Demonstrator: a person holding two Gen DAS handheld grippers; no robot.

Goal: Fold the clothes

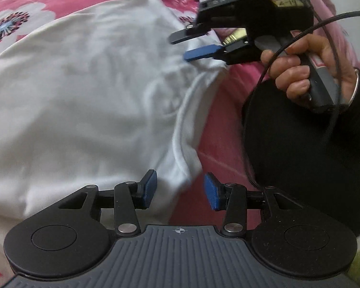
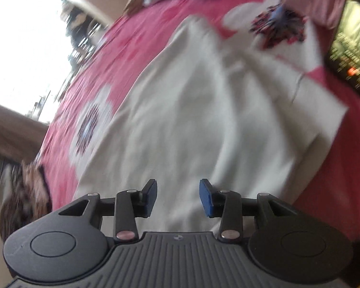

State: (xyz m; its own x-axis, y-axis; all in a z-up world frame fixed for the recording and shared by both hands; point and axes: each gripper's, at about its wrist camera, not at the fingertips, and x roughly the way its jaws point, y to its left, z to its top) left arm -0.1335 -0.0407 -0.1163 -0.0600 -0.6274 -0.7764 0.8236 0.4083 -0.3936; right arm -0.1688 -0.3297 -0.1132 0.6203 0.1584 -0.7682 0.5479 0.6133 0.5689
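Shirt (image 1: 84, 91) is filling the left and middle of the left wrist view, spread white on the pink flowered bedspread (image 1: 24, 2), its long axis running from lower left toward upper right. My left gripper (image 1: 180, 192) is hovering over its near right edge, jaws partly apart with nothing between them. Further right, my right gripper (image 1: 194, 45) is reaching in from the upper right, hanging over the shirt's far corner, also partly apart and empty. I judge the left is nearer an edge.
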